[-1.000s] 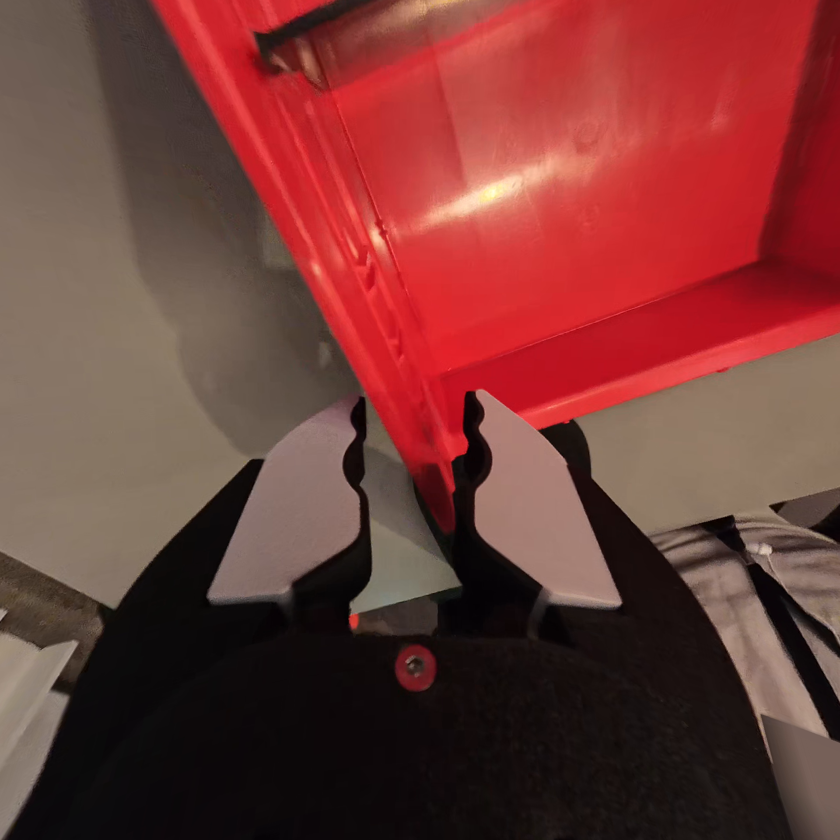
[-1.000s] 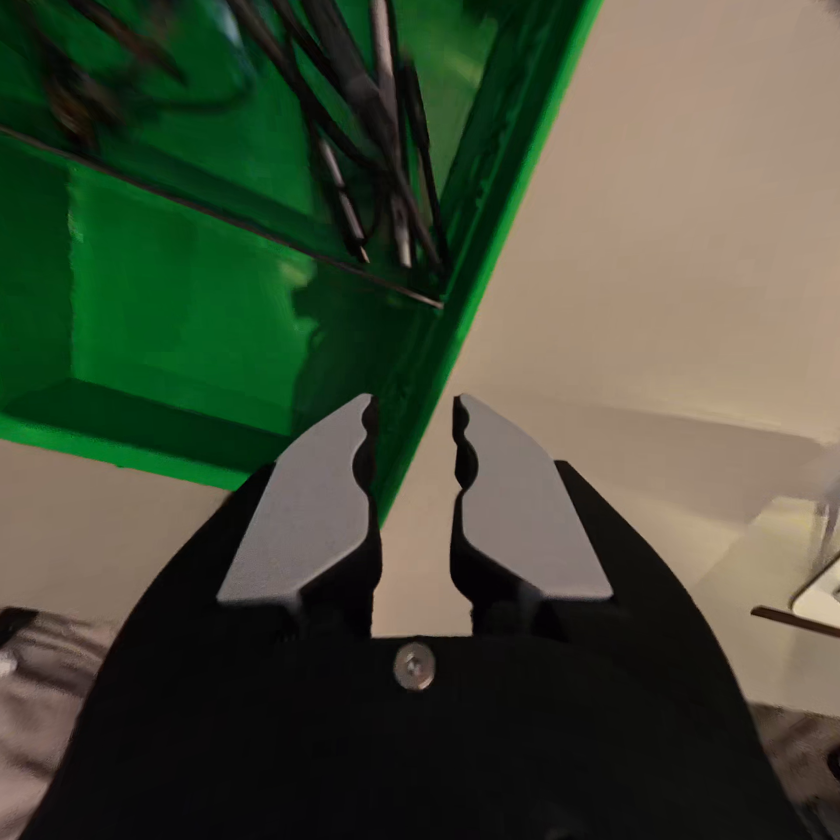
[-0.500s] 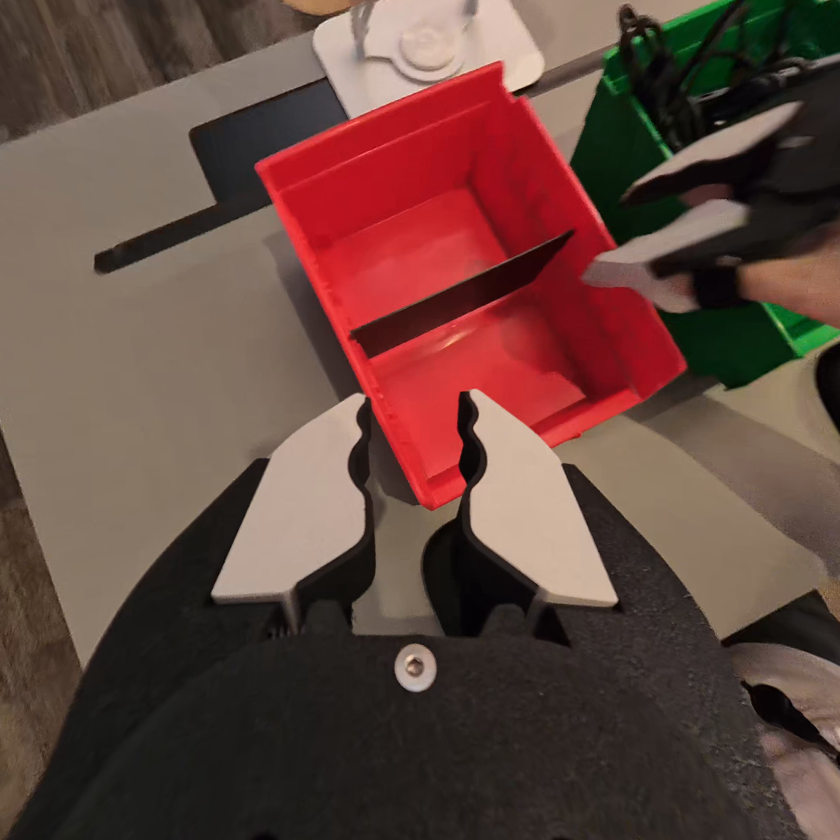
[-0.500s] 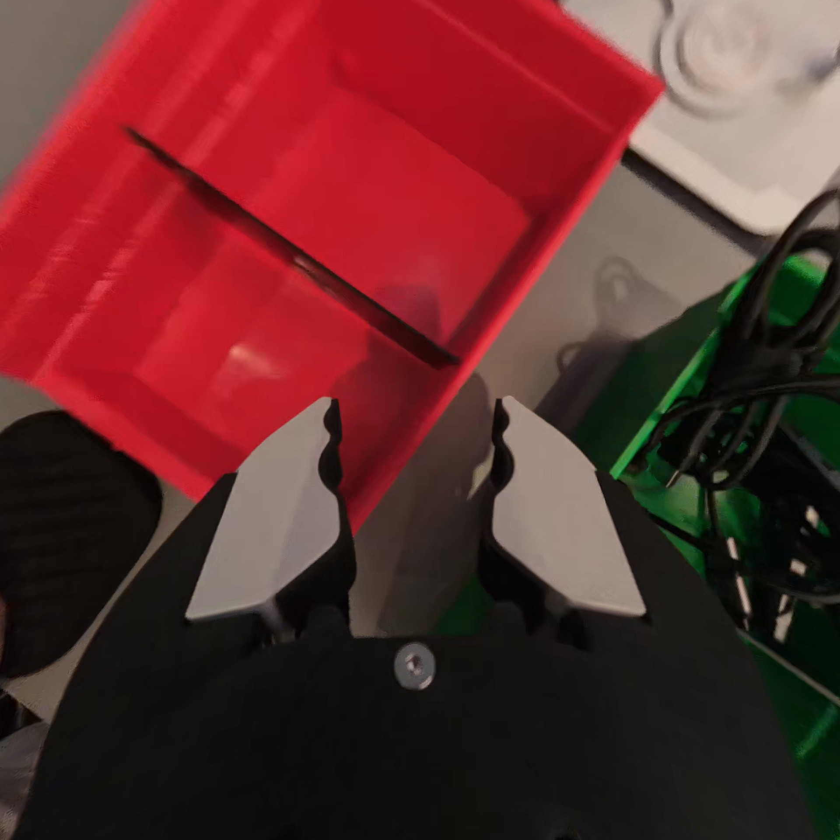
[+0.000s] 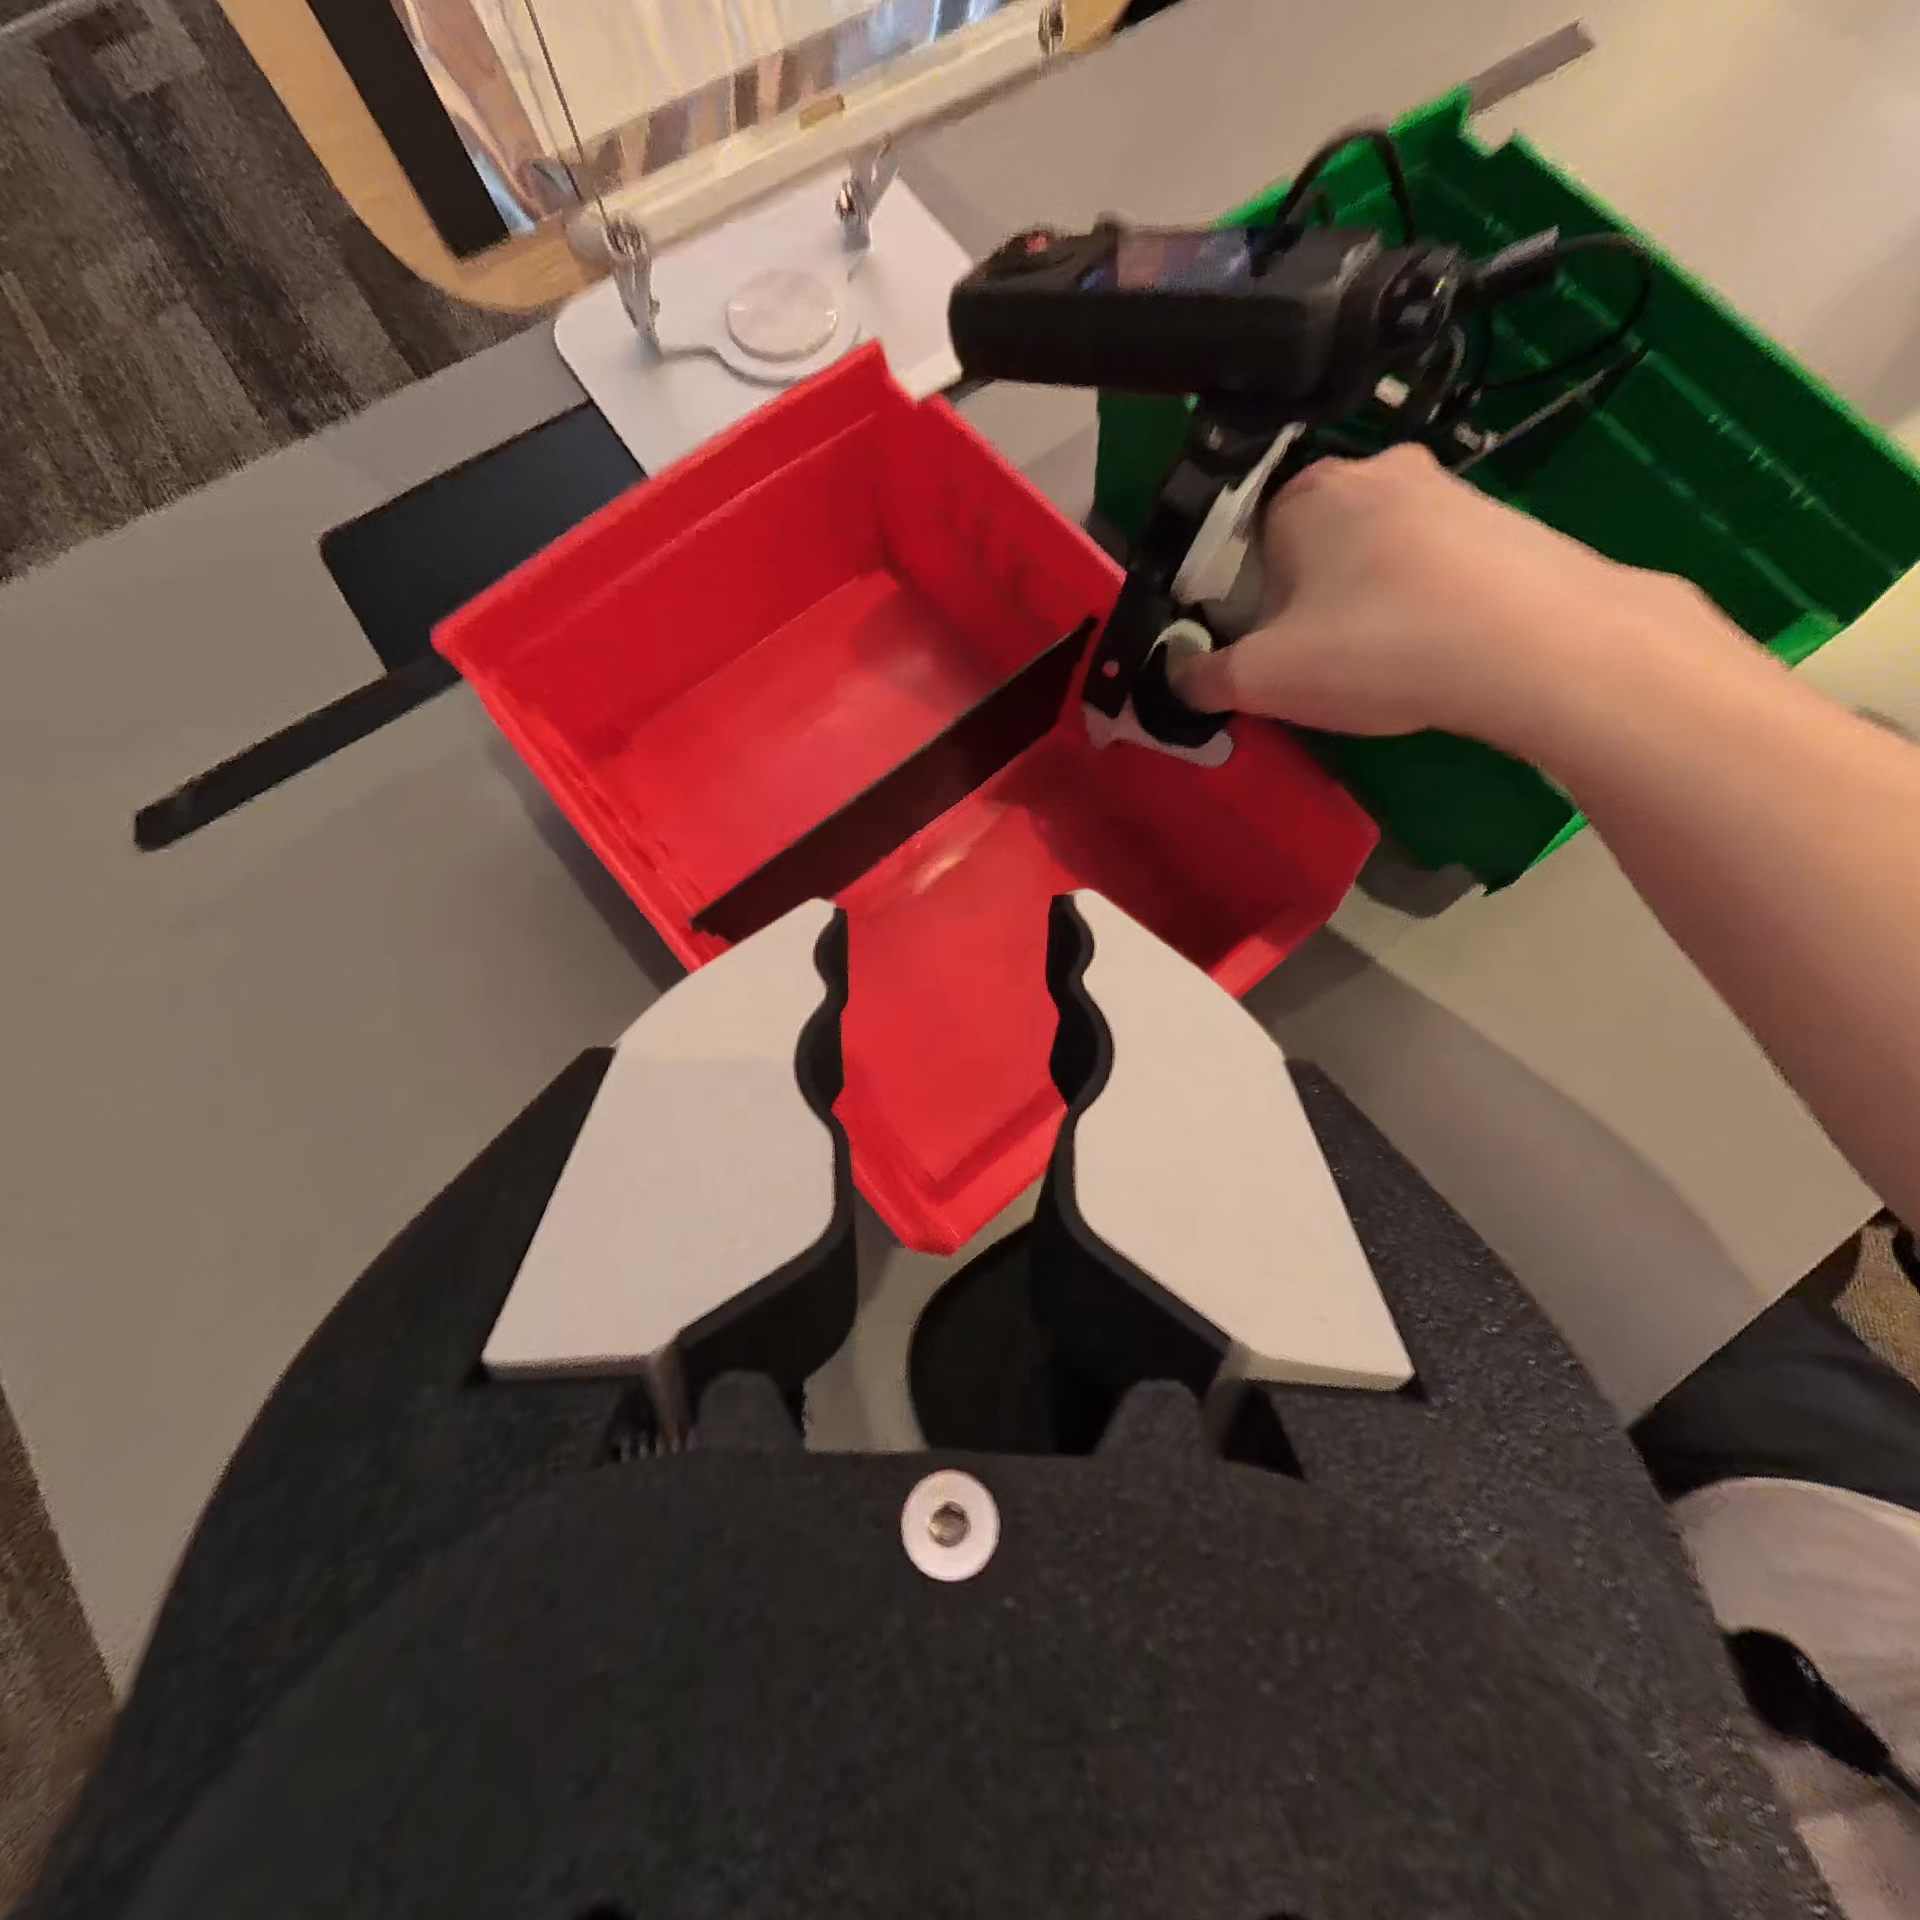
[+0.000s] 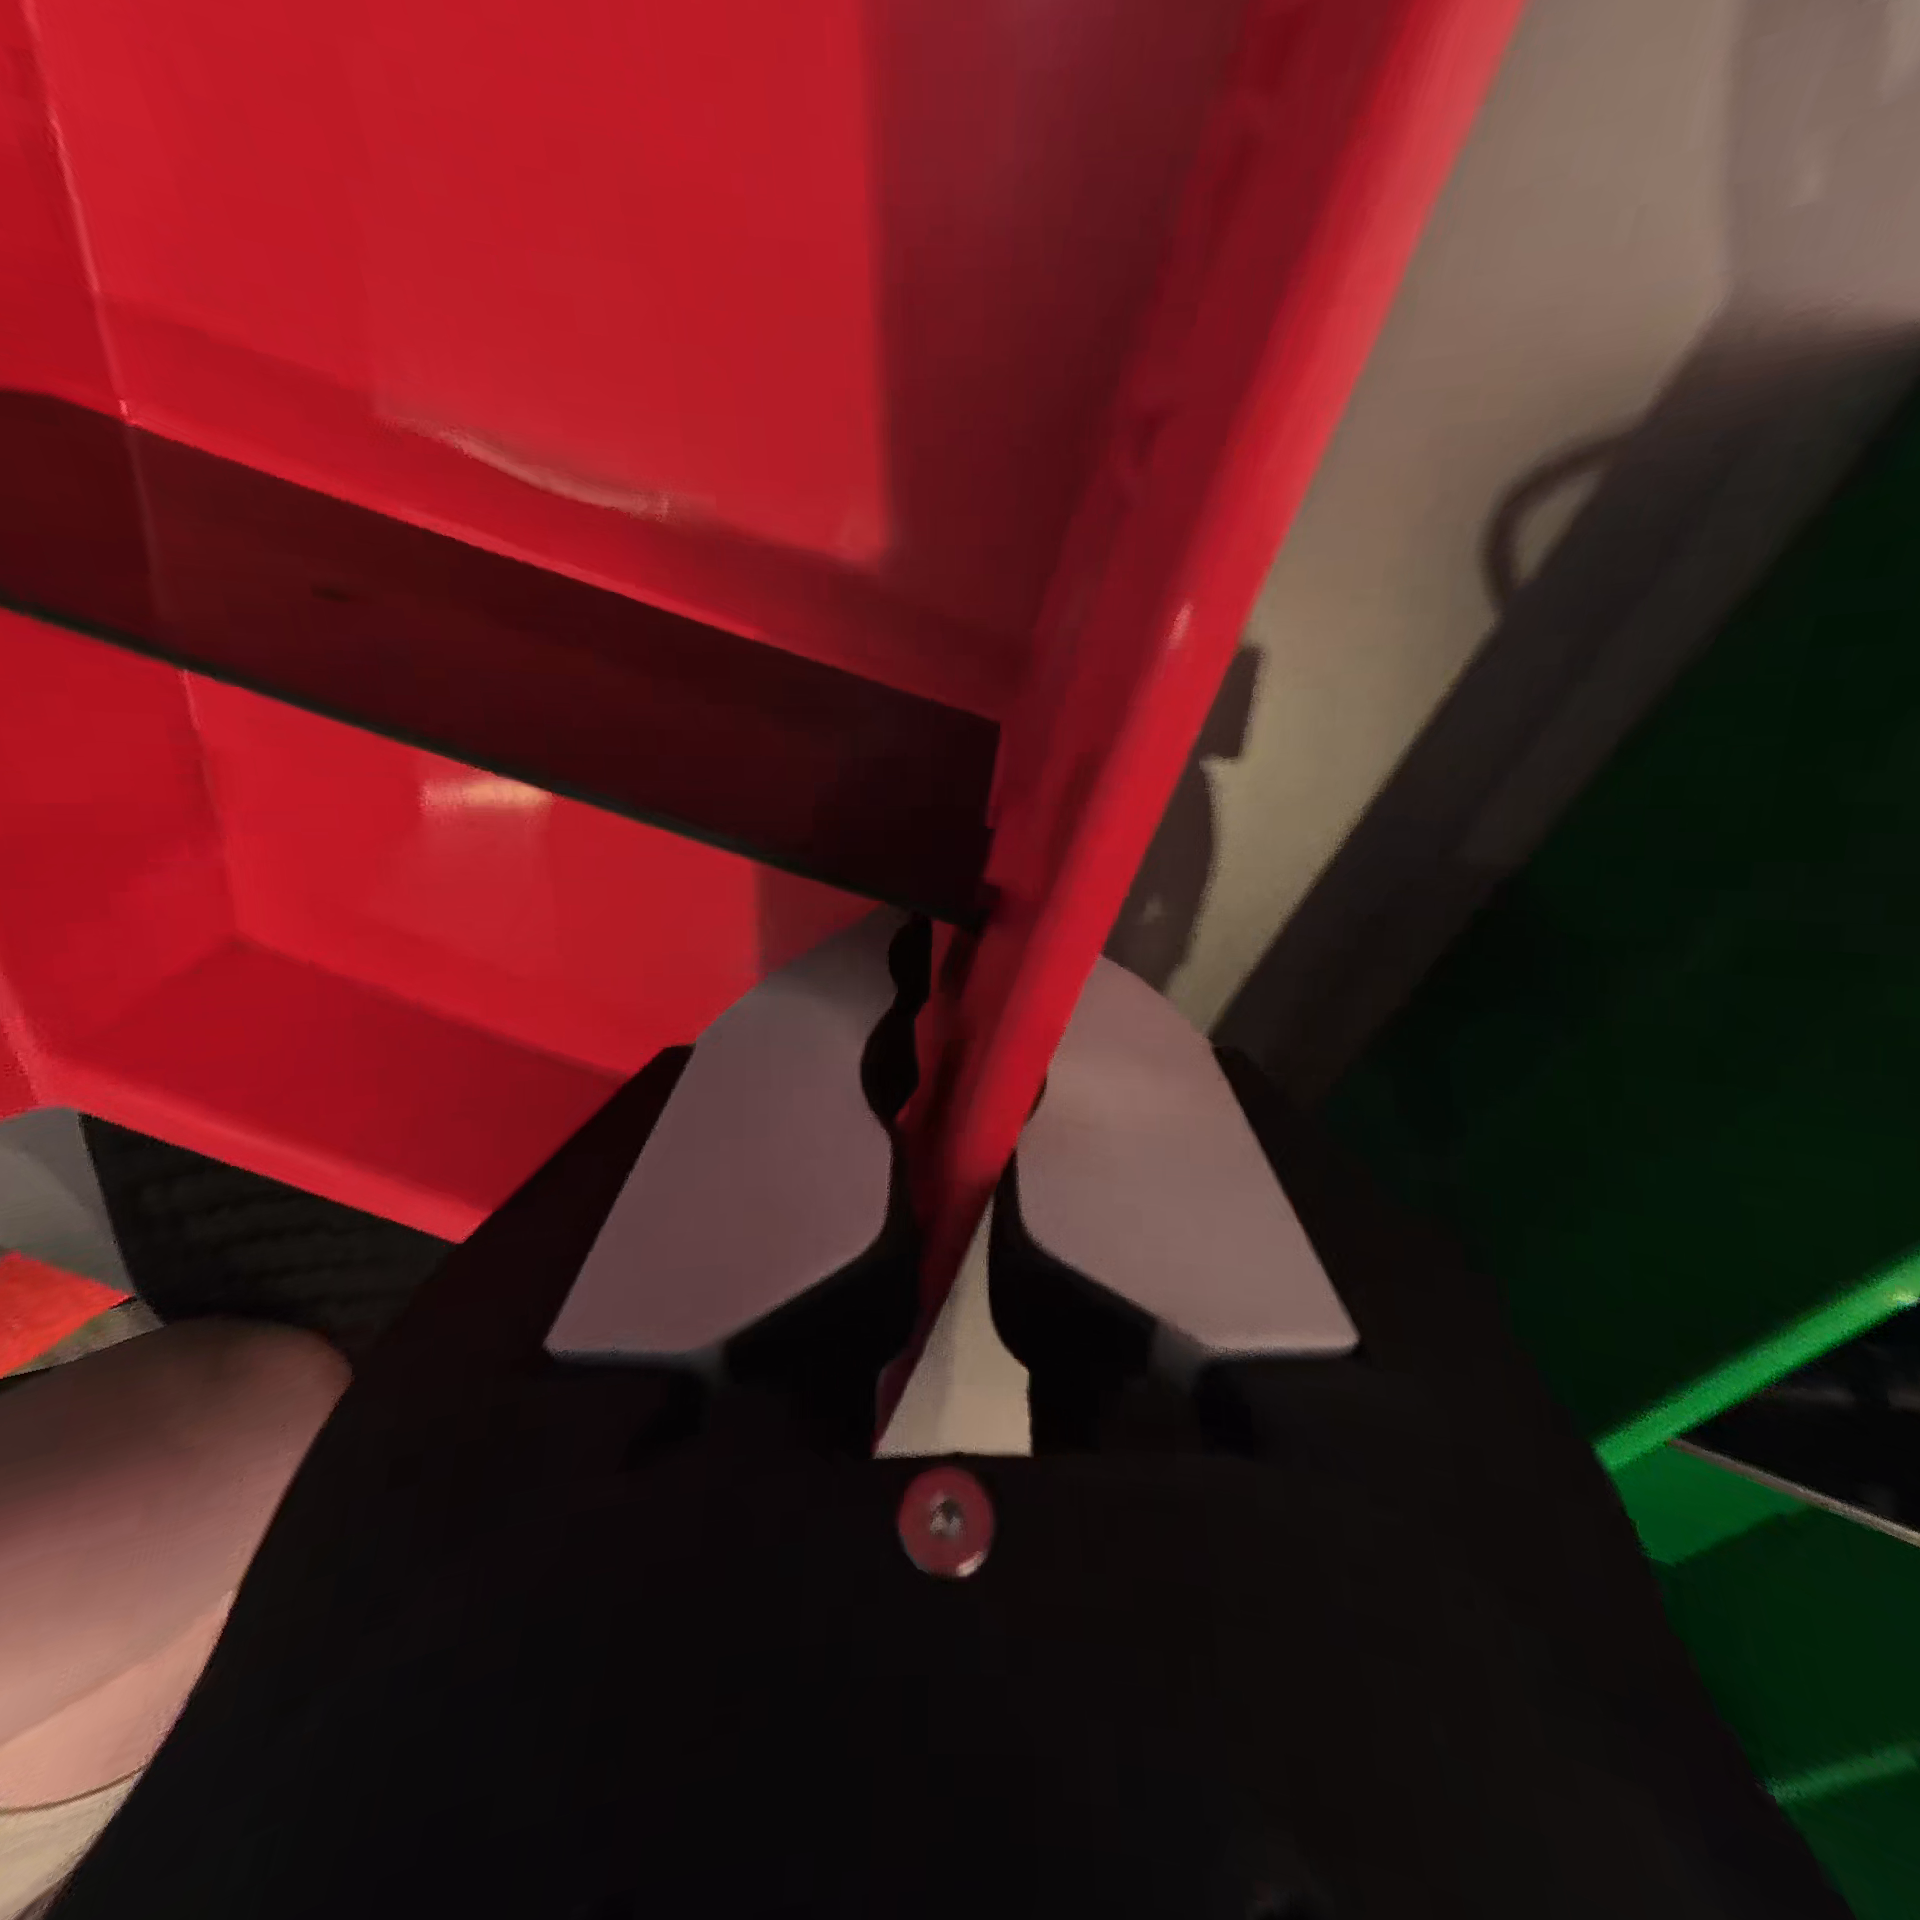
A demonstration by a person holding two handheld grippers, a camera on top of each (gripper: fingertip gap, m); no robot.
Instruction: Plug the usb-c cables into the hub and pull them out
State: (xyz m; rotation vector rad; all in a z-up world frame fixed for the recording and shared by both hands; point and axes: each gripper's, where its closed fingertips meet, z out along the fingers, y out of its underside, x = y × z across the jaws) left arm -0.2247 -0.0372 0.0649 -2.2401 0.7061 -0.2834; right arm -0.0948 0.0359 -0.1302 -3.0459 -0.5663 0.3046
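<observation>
My right tool (image 6: 951, 1049) pinches the side wall of a red bin (image 5: 748, 582) on the grey counter (image 5: 260, 1018), one finger inside the bin and one outside, closed onto the plastic just next to the end of the black divider (image 5: 914, 779) that splits the bin into two compartments. In the left wrist view my hand (image 5: 1382, 603) wraps the handle of that right tool, with its black camera (image 5: 1164, 312) riding above the bin's far right wall. My left tool (image 5: 945, 935) hangs over the near corner of the same bin, fingers held moderately apart with the red corner showing between them and nothing gripped. Both compartments of the red bin look bare. A green bin (image 5: 1683, 499) stands just beside the red one on its right, and a tangle of black cables (image 5: 1538, 312) lies at its far end, partly hidden behind the camera; no hub can be made out. A white stand base (image 5: 748, 301) sits on the counter beyond the red bin.
</observation>
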